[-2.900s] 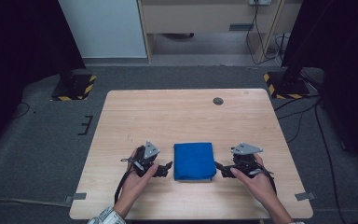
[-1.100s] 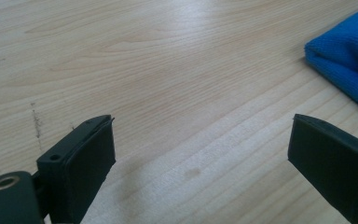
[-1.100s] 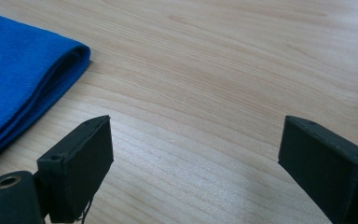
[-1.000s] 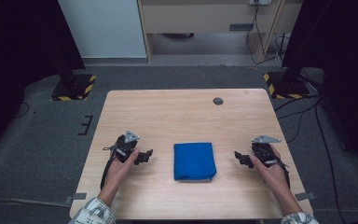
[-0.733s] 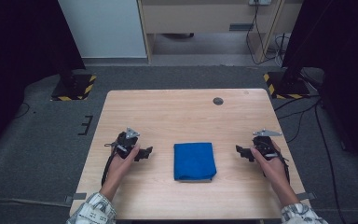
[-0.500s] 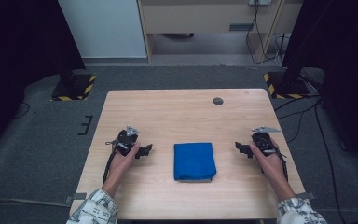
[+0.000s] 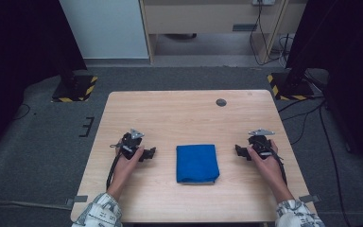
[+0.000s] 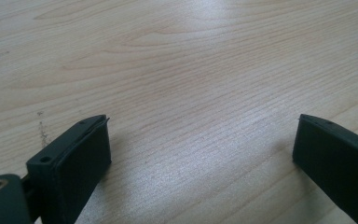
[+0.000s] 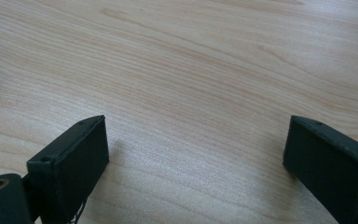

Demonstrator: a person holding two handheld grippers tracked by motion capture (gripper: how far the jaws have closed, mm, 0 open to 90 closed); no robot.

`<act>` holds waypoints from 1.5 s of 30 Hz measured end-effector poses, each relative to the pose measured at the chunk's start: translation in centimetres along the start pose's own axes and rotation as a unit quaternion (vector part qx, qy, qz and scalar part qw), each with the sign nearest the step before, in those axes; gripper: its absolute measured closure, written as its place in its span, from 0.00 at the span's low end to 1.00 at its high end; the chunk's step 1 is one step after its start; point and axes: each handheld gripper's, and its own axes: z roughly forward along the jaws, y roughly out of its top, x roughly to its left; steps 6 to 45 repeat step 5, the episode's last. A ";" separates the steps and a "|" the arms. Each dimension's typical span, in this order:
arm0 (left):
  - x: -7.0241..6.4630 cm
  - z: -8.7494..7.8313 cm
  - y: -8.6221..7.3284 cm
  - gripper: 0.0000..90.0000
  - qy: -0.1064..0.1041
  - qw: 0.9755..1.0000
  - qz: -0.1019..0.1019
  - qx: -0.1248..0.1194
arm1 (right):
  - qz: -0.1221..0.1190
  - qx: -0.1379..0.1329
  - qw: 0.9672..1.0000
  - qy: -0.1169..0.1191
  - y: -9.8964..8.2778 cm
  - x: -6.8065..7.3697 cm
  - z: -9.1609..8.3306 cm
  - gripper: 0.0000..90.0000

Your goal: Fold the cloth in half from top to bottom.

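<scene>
As the high view looks down on the light wooden table, the scene sorts so:
High view, cloth: a folded blue square cloth lies flat at lower centre of the frame, touched by nothing.
High view, left gripper: the black left gripper rests on the table left of the cloth, held in a hand, near but apart from it.
High view, right gripper: the black right gripper sits right of the cloth, also apart.
High view, mark: a small dark round spot lies at the upper right of the table.
Left gripper view: fingers spread wide over bare wood.
Right gripper view: fingers likewise wide apart, with bare wood between them.
</scene>
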 end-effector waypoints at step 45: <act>0.0 0.0 0.0 0.03 -0.001 1.000 0.001 0.001 | -0.005 0.000 1.000 0.006 -0.5 0.1 -0.6 0.07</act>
